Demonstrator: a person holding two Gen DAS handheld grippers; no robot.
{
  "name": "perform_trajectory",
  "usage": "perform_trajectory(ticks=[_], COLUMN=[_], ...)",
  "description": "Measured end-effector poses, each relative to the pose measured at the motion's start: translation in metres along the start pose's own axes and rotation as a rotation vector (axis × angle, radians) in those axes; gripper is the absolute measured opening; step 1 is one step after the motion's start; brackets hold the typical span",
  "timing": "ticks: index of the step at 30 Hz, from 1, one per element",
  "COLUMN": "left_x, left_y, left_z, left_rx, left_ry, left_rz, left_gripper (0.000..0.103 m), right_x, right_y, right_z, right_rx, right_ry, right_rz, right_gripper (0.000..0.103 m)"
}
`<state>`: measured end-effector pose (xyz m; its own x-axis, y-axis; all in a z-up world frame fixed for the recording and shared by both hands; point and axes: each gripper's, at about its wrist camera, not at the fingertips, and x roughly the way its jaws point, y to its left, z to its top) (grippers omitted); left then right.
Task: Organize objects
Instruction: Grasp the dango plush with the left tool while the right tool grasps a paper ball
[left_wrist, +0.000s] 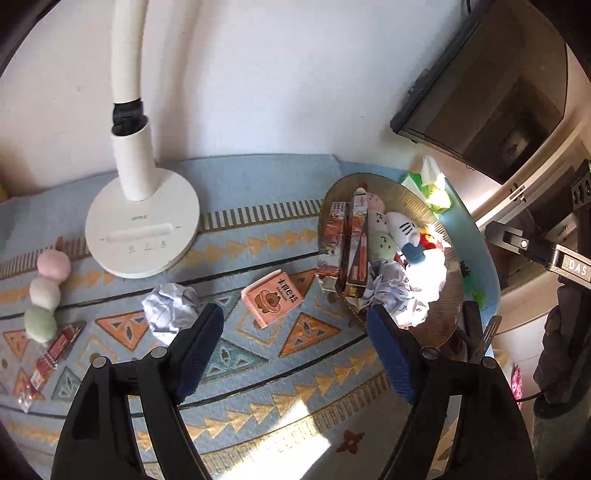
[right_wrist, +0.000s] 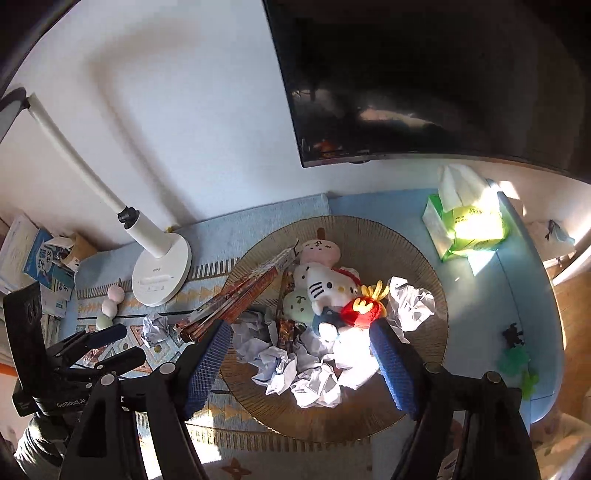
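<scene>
Above the pink card box (left_wrist: 272, 297), left gripper (left_wrist: 295, 349) (jaws spread, empty).

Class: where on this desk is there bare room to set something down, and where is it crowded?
Free: patterned cloth in front of the pink box, and blue desk between round tray and tissue box. Crowded: the tray.

Left wrist view: lamp base (left_wrist: 142, 230) at upper left on the tablecloth (left_wrist: 258, 369); round tray (left_wrist: 448, 325) at centre right — boxes (left_wrist: 347, 243), plush toys (left_wrist: 400, 230) and crumpled paper (left_wrist: 413, 291) in it. Small box (left_wrist: 273, 297) lies between lamp base and tray; paper ball (left_wrist: 170, 308) left of it; dango plush (left_wrist: 46, 291) at far left. Tissue box (left_wrist: 430, 184) behind the tray.
</scene>
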<state>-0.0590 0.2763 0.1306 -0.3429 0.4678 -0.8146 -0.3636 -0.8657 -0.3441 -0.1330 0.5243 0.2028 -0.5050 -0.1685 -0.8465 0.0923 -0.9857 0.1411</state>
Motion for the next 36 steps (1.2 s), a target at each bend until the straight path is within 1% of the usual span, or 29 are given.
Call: perform_trajectory(ticks=[4,7,8,9,10,12,15,18,20,21,23,24,26,29,31,33,36], left_x=[-0.036,-0.066,-0.075,-0.083,-0.092,-0.105,-0.121,-0.127,-0.125,-0.12,-0.102,-0.091,-0.067,-0.039,-0.022,-0.006,0.016], left_y=[0.051,0.089,0.101,0.112,0.124,0.146,0.176,0.198,0.209,0.213,0.218,0.22,0.224,0.236,0.242,0.246,0.247], left_z=[-0.006,-0.006,-0.006,-0.007,-0.007,-0.008,-0.013,-0.018,-0.02,-0.02,-0.021,-0.021,-0.022,-0.017,-0.012,-0.008,-0.003], left_rx=[-0.102,-0.144,-0.156,-0.171,-0.187,-0.219,-0.253,-0.259,-0.253,-0.247,-0.219,-0.206,-0.189,-0.185,-0.176,-0.151,-0.113], left_ry=[-0.062,-0.104,-0.119,-0.133,-0.144,-0.165,-0.177,-0.168,-0.147,-0.125,-0.049,-0.021,0.033,0.075,0.107,0.131,0.173], left_rz=[0.064,0.131,0.154,0.172,0.186,0.212,0.237,0.248,0.239,0.215,0.154,0.148,0.162,0.143,0.15,0.157,0.175], left_gripper=[0.079,0.079,0.079,0.079,0.079,0.079,0.079,0.079,0.079,0.079,0.079,0.079,0.079,0.079,0.079,0.079,0.079], right_x=[-0.022,-0.035,-0.038,-0.04,-0.04,-0.036,-0.018,-0.001,0.012,0.02,0.037,0.048,0.075,0.109,0.128,0.147,0.171], right_y=[0.034,0.069,0.081,0.093,0.104,0.126,0.157,0.181,0.193,0.198,0.207,0.21,0.218,0.23,0.233,0.232,0.232], right_z=[0.004,0.002,0.0,-0.002,-0.004,-0.009,-0.017,-0.024,-0.028,-0.03,-0.035,-0.038,-0.046,-0.055,-0.06,-0.061,-0.062], right_rx=[-0.079,-0.153,-0.172,-0.188,-0.199,-0.204,-0.202,-0.186,-0.175,-0.167,-0.141,-0.125,-0.097,-0.095,-0.082,-0.06,-0.046], right_ry=[-0.088,-0.16,-0.176,-0.185,-0.191,-0.182,-0.115,-0.056,-0.004,0.018,0.063,0.093,0.161,0.222,0.258,0.301,0.348], right_rz=[-0.05,-0.098,-0.104,-0.093,-0.074,-0.042,0.016,0.077,0.125,0.144,0.182,0.198,0.213,0.196,0.167,0.156,0.116], right_gripper=[0.079,0.079,0.081,0.085,0.085,0.086,0.086,0.086,0.086,0.086,0.086,0.086,0.086,0.086,0.086,0.086,0.086])
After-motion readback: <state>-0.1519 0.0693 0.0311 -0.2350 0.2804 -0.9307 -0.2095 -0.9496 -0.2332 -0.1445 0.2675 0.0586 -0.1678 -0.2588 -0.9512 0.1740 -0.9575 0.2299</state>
